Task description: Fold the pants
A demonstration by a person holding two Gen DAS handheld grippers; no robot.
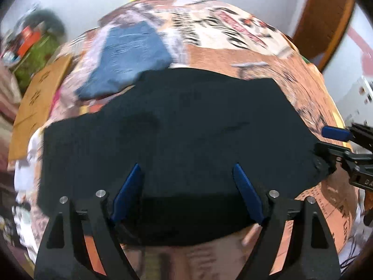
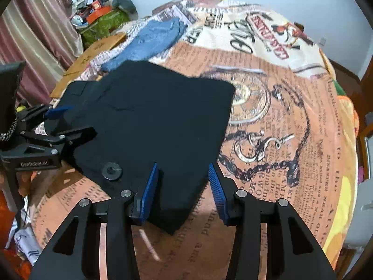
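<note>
Black pants (image 1: 186,121) lie folded flat on a bed with a newspaper-print cover (image 2: 279,128). My left gripper (image 1: 187,170) hovers over their near edge, its blue pads wide apart and nothing pressed between them. In the right wrist view the same left gripper (image 2: 81,120) stands at the pants' (image 2: 151,116) left side. My right gripper (image 2: 183,165) is open over the near corner of the pants, cloth lying below the gap. A round black button (image 2: 112,170) shows beside it. The right gripper (image 1: 319,138) appears at the pants' right edge in the left wrist view.
Folded blue jeans (image 2: 151,42) lie at the bed's far left, also blue jeans (image 1: 130,58). A cardboard box (image 1: 35,107) sits beside the bed. Beyond it is a clutter pile with a green bag (image 2: 102,23) and a curtain (image 2: 35,35). A wooden door (image 1: 321,23) stands right.
</note>
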